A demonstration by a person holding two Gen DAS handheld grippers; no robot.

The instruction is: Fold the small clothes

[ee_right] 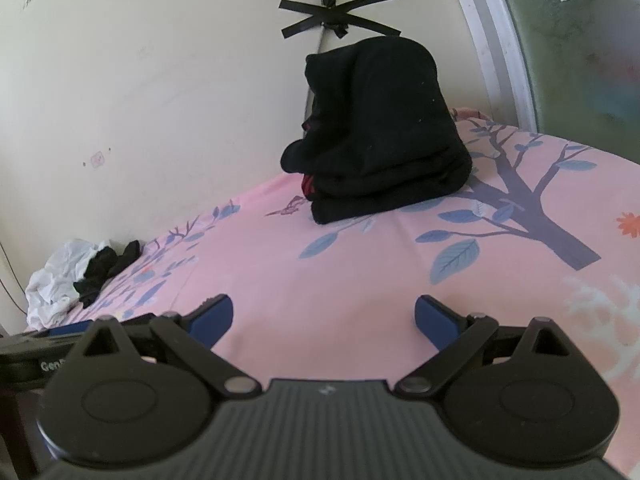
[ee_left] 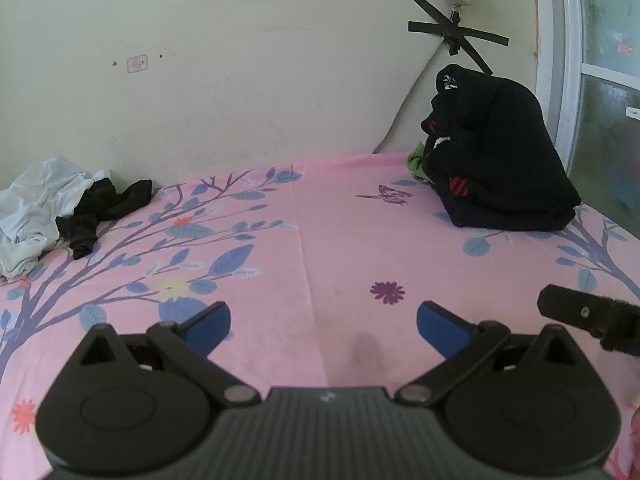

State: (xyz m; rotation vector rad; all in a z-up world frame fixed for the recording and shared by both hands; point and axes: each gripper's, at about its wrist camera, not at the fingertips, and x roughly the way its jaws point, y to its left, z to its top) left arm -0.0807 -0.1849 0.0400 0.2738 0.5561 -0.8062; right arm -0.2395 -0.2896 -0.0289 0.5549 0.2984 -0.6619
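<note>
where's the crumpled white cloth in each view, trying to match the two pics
Left wrist view: the white cloth lies at the far left edge, against the wall, with a small black garment on its right side.
Right wrist view: the white cloth sits low on the left, smaller, above the left finger.
Shared landmark: the black tape cross on the wall above the black clothes pile.

Two grippers: the left gripper (ee_left: 323, 326) and the right gripper (ee_right: 323, 322), each with two blue pads spread apart. Ahead to the right, one black stack (ee_left: 500, 160) of folded clothes. Far left, two loose garments: one white cloth (ee_left: 32, 208) and one black cloth (ee_left: 100, 210).
</note>
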